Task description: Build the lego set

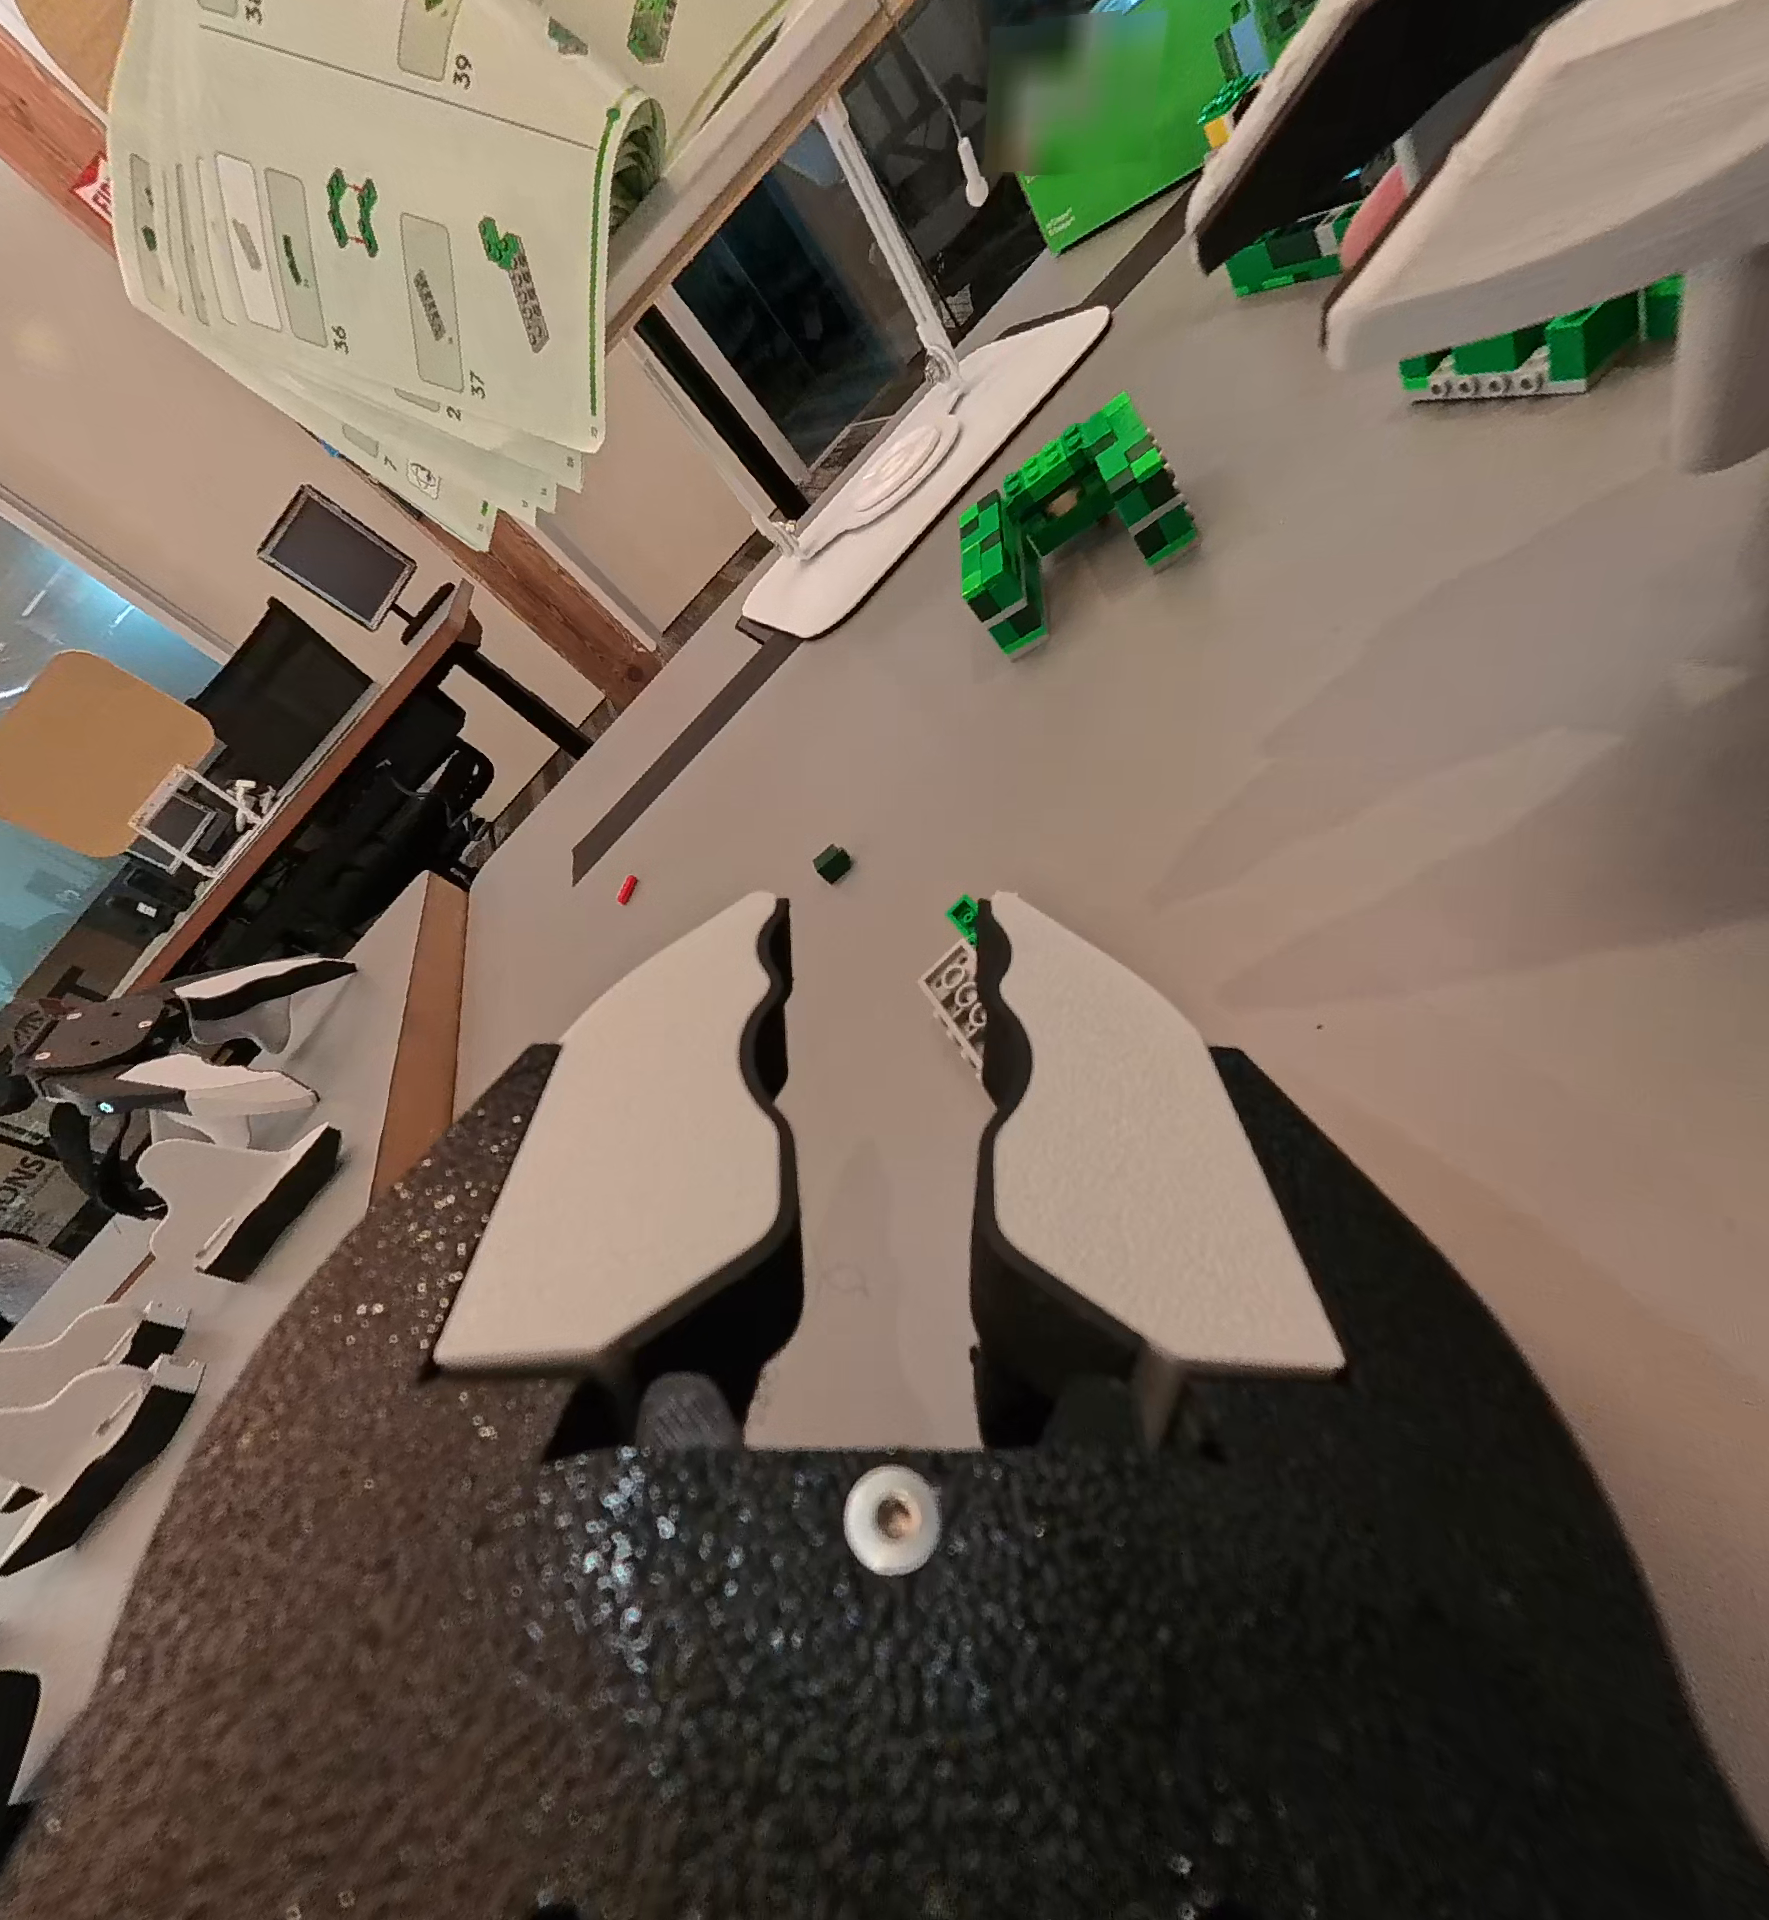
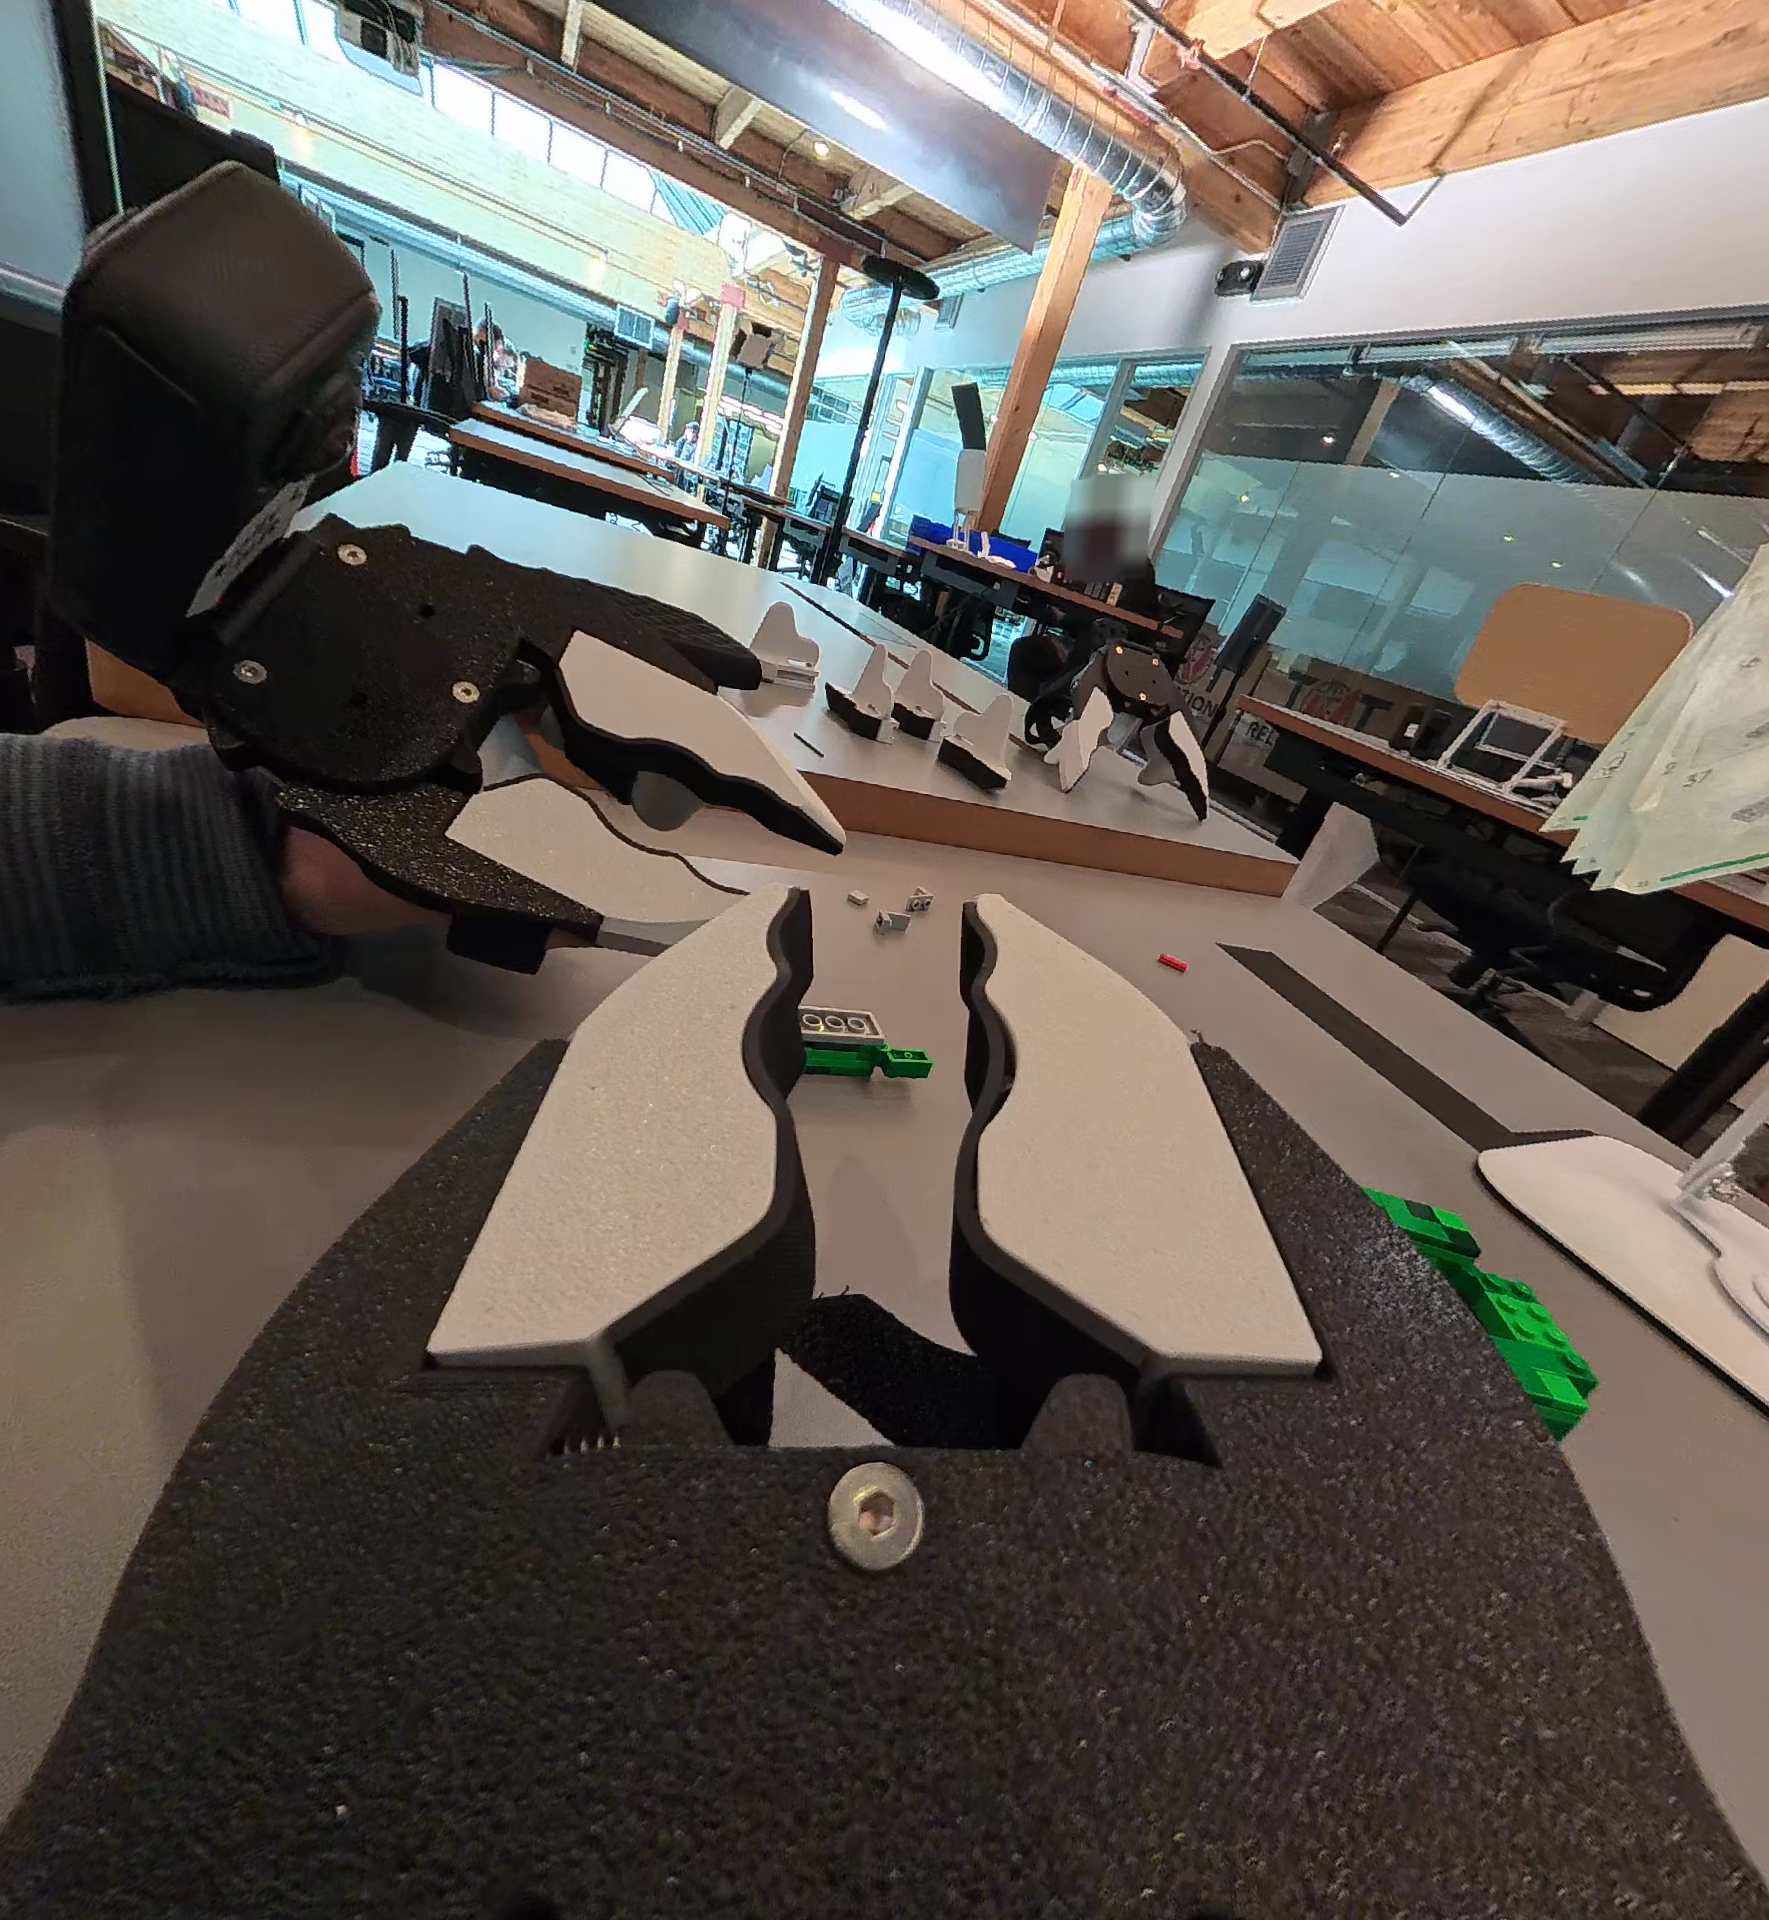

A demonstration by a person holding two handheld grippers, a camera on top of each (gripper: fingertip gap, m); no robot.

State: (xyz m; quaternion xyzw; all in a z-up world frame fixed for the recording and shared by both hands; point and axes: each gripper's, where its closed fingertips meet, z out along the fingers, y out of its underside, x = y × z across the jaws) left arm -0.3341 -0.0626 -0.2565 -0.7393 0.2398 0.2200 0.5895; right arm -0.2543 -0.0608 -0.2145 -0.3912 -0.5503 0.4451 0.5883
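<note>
Item 1, L wrist view only: spare gripper and loose finger parts are laid out on adjoining table at far left; instruction booklet is propped open upper left, on white stand. Red piece and dark green brick are seen on grey table just beyond left gripper, jaws spread, nothing between them. Grey plate with small green piece is half hidden behind its right finger. Green arch-shaped build stands further off; green box at top right.

Item 2, R wrist view only: sleeve of person is seen at left, left gripper shown from the side, tips apart. Three small grey pieces lie beyond right gripper, jaws spread, empty. Grey plate sits touching green plates, on table between the fingers. Green build is partly hidden by gripper body at right.

Room: open office, timber beams, glass partitions, desks behind.
</note>
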